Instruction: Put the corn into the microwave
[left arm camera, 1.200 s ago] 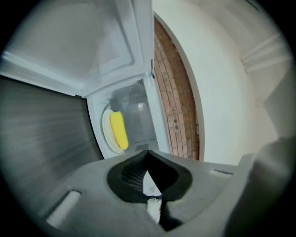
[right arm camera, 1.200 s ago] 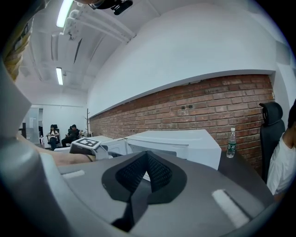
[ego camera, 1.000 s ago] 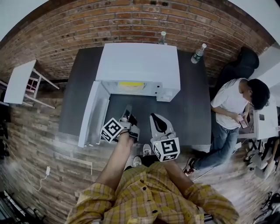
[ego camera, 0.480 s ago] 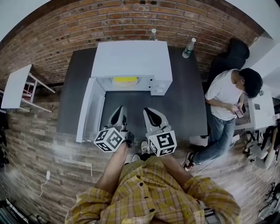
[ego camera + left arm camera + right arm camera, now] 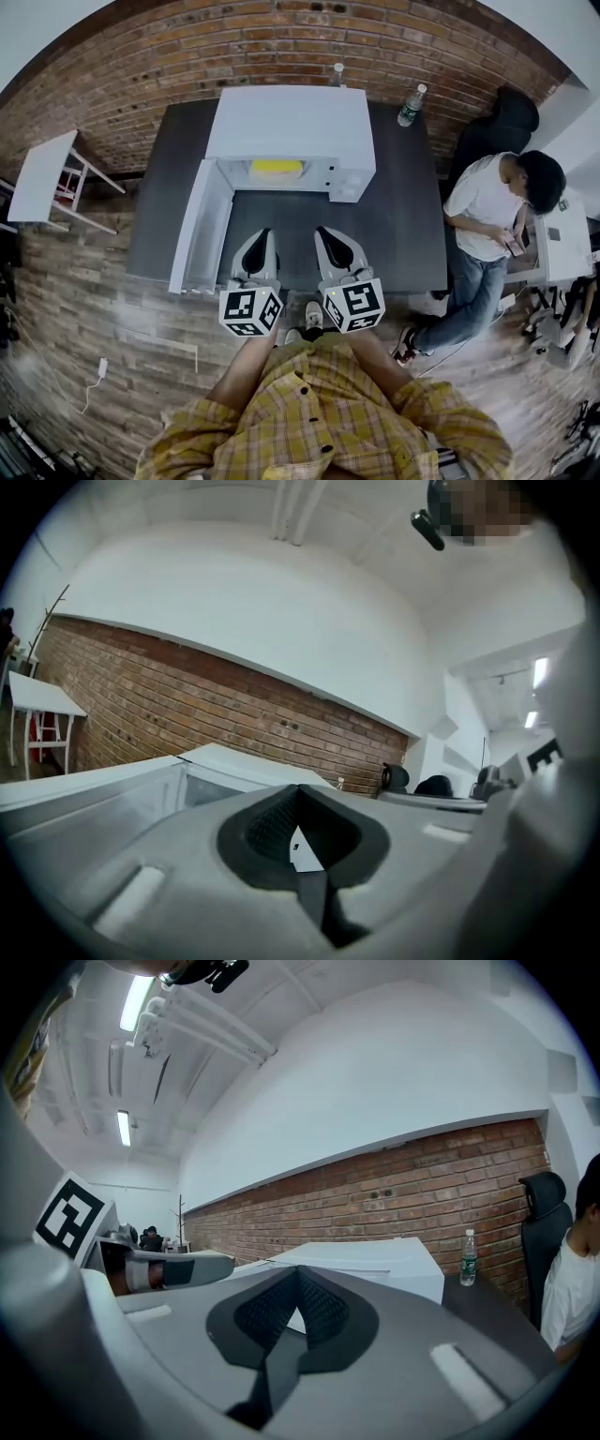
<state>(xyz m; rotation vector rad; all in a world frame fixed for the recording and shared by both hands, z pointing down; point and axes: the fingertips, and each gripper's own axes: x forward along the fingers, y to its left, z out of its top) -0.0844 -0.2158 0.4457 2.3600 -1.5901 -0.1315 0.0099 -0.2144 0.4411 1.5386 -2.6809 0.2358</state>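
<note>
In the head view the white microwave (image 5: pixel 291 127) stands at the back of the dark table (image 5: pixel 403 234), its door (image 5: pixel 200 230) swung open to the left. The yellow corn (image 5: pixel 277 167) lies inside the cavity. My left gripper (image 5: pixel 262 240) and right gripper (image 5: pixel 328 238) hover side by side over the table's front edge, both pointing at the microwave, both shut and holding nothing. The left gripper view shows closed jaws (image 5: pixel 298 791) with the microwave (image 5: pixel 220 761) beyond. The right gripper view shows closed jaws (image 5: pixel 298 1274), the microwave (image 5: pixel 375 1260) and the left gripper (image 5: pixel 173 1267) beside it.
Two water bottles (image 5: pixel 411 105) (image 5: pixel 337 73) stand at the table's back edge by the brick wall. A person (image 5: pixel 492 211) stands to the right of the table, near a black chair (image 5: pixel 511 117). A small white table (image 5: pixel 42 173) is at the left.
My left gripper has pulled back from beside the open door toward me and rolled upright, so it is now level with the right one. The right gripper drew back a little.
</note>
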